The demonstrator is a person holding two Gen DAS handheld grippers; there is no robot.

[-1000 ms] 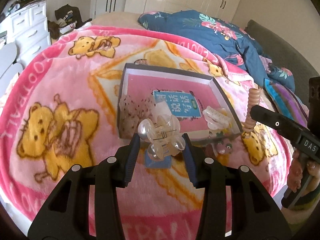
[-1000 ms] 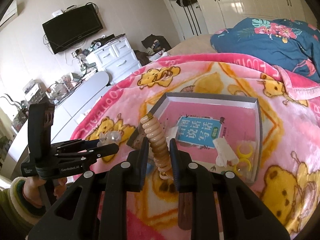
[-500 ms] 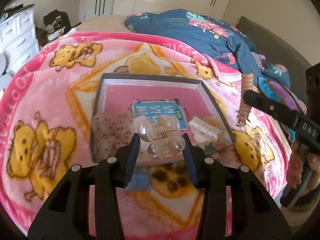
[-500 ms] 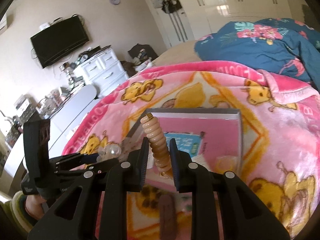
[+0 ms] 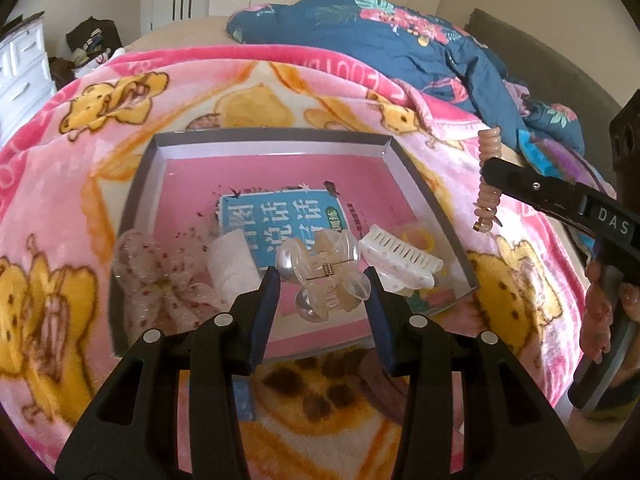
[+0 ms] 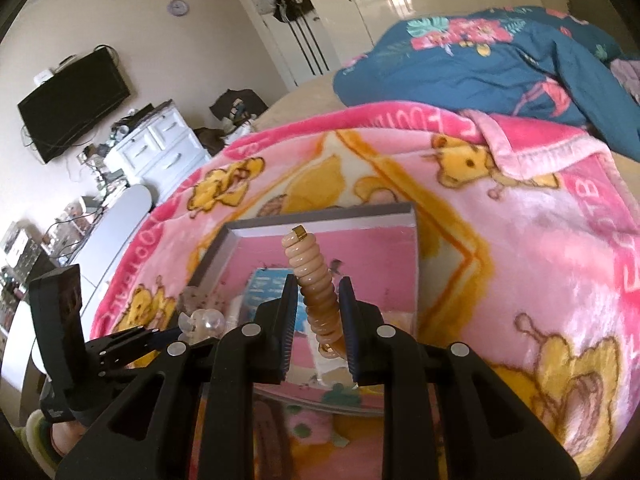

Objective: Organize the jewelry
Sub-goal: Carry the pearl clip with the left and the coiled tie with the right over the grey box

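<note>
- Claws both carried in over the tray (image 5: 428, 184) on the bed within the last second, tray now right below.
- Left claw (image 5: 324, 292) clamped on clear butterfly clip (image 5: 320, 272).
- Right claw (image 6: 318, 312) pinching peach spiral hair tie (image 6: 316, 292).
- Ready, by the look, for dropping both beside the white claw clip (image 5: 400, 260).

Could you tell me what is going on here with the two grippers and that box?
A person is sorting hair accessories into a shallow box on a pink blanket. The left gripper holds a clear claw clip above the box; the right gripper holds a beige spiral hair tie near its right edge. Inside lie a white claw clip, a spotted bow and a booklet.
</note>
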